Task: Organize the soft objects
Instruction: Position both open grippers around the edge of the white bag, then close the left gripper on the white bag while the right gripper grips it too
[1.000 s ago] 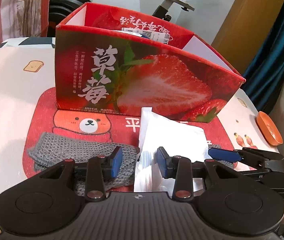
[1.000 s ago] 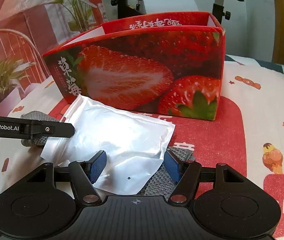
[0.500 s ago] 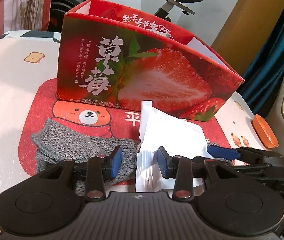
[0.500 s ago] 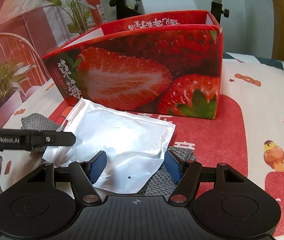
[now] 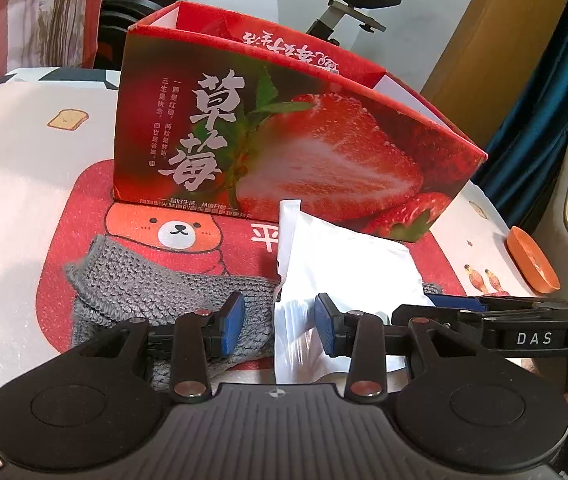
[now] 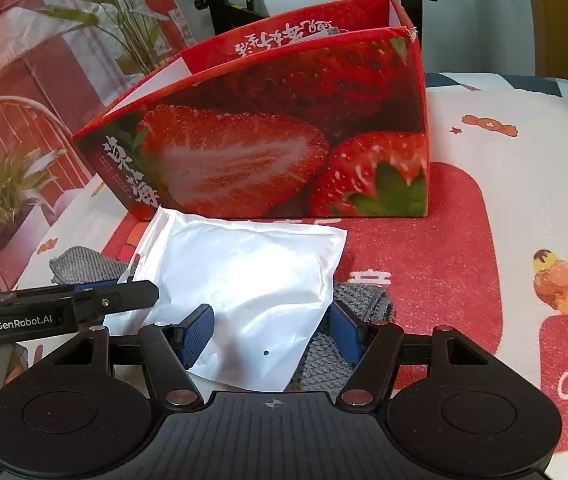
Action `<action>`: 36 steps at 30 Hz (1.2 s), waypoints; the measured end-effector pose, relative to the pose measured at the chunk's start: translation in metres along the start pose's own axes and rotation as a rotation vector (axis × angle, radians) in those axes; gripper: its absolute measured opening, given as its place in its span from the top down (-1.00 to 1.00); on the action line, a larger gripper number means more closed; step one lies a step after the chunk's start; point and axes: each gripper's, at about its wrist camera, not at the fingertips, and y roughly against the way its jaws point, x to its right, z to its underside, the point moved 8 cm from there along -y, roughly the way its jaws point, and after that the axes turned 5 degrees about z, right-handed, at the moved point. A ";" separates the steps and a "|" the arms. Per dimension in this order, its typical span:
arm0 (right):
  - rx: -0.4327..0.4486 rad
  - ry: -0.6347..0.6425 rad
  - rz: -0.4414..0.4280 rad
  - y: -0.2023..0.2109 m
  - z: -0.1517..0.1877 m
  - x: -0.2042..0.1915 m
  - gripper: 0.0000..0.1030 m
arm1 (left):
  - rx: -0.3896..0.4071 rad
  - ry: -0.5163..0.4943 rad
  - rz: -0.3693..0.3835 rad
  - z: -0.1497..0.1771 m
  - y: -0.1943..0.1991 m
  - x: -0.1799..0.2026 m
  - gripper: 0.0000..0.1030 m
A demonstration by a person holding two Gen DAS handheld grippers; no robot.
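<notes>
Tablecloth [image 6: 524,152] cartoon-printed; red mat [image 6: 436,248] | exercise bike [image 5: 348,4] behind | both grippers released

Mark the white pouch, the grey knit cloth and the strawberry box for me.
white pouch [image 6: 244,276], right wrist view, middle of its top face.
grey knit cloth [image 5: 144,284], left wrist view, bare stretch left of the pouch.
strawberry box [image 6: 244,160], right wrist view, front wall.

One strawberry box [image 5: 284,148], one white pouch [image 6: 244,280], one grey knitted cloth [image 5: 144,288], one orange dish [image 5: 532,260], two tongs [image 5: 278,322] [image 6: 272,334].
</notes>
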 end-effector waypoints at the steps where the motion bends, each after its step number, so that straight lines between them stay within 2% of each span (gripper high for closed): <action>1: 0.001 -0.001 -0.004 -0.001 -0.001 0.000 -0.20 | -0.001 0.001 0.002 0.000 0.000 0.000 0.20; 6: -0.005 -0.016 -0.053 -0.005 -0.005 -0.002 -0.17 | 0.001 0.000 0.004 0.001 0.000 -0.001 0.20; 10: -0.003 -0.058 -0.053 -0.005 -0.009 0.005 0.23 | 0.002 0.005 0.007 0.001 -0.001 -0.002 0.19; 13: 0.002 -0.027 -0.032 -0.004 -0.009 0.007 0.38 | 0.000 0.012 0.007 0.000 -0.001 -0.003 0.17; 17: 0.020 0.045 -0.006 -0.004 -0.007 0.001 0.41 | -0.016 0.018 0.011 -0.002 -0.002 -0.004 0.21; 21: 0.033 0.075 -0.005 -0.004 -0.007 0.001 0.48 | -0.046 -0.002 0.054 -0.011 -0.001 -0.004 0.21; 23: 0.041 0.098 -0.002 -0.005 -0.007 0.000 0.48 | -0.050 -0.007 0.068 -0.018 0.000 -0.005 0.31; 27: 0.051 0.103 -0.007 -0.005 -0.007 0.000 0.48 | -0.078 -0.065 0.098 -0.030 -0.001 0.005 0.33; 29: 0.054 0.103 -0.011 -0.006 -0.007 0.001 0.48 | -0.110 -0.094 0.077 -0.032 -0.008 0.008 0.33; 33: 0.060 0.095 -0.021 -0.005 -0.006 0.004 0.52 | -0.120 -0.009 0.090 -0.036 -0.020 0.001 0.32; 36: 0.067 0.087 -0.028 -0.004 -0.004 0.005 0.52 | -0.132 0.016 0.096 -0.036 -0.024 0.003 0.32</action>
